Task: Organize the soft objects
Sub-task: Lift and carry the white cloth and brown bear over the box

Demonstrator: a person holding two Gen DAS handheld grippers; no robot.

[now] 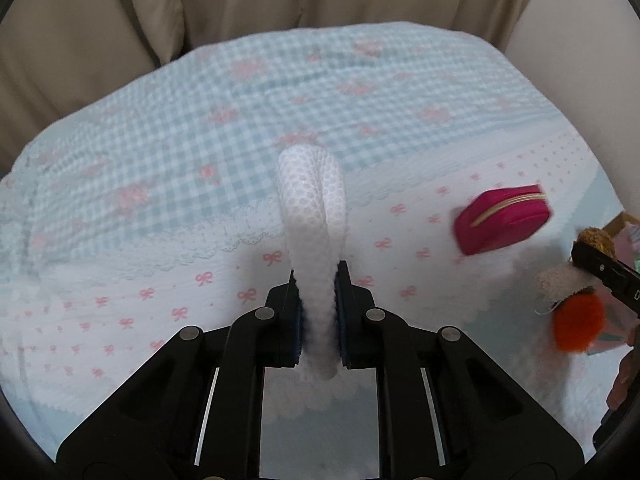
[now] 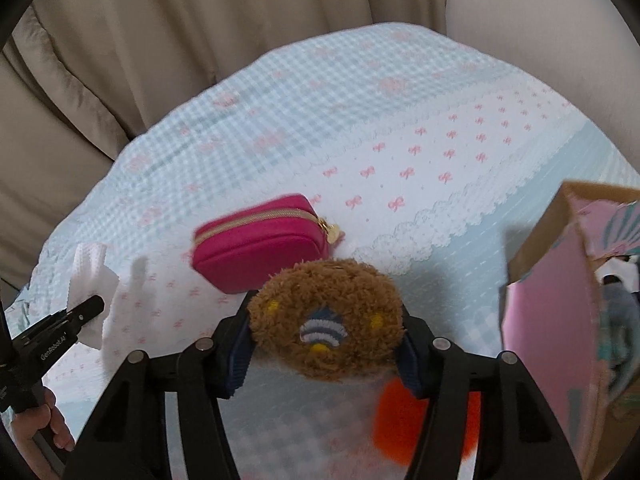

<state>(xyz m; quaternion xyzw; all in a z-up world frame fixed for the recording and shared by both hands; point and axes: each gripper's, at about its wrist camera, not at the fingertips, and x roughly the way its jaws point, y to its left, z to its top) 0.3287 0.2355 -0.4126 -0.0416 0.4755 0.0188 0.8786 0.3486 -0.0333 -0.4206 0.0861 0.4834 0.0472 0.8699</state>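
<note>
Ok so both hands are busy right now. The left gripper [image 1: 319,312] has its pads squeezed tight on a white mesh cloth [image 1: 310,208], a folded loop of it sticking up between the fingers and held up off the bed. From the right wrist view you can see the same cloth [image 2: 90,276] hanging off that gripper [image 2: 86,308] way over on the left side.

The right gripper [image 2: 324,340] is clamped around a fuzzy brown plush toy [image 2: 326,320] with a little striped patch and yellow dots on it. There's an orange fluffy bit [image 2: 394,420] dangling under it, blurry, so can't say much more about that part. The left camera catches the plush [image 1: 576,292] at its right edge.

A pink zip pouch [image 2: 260,240] with a gold zipper sits on the bedspread [image 2: 400,128], which is blue gingham with pink bows, just past the plush. A pink cardboard box [image 2: 560,320] stands open at the right. Beige curtains [image 2: 200,40] hang behind the bed.
</note>
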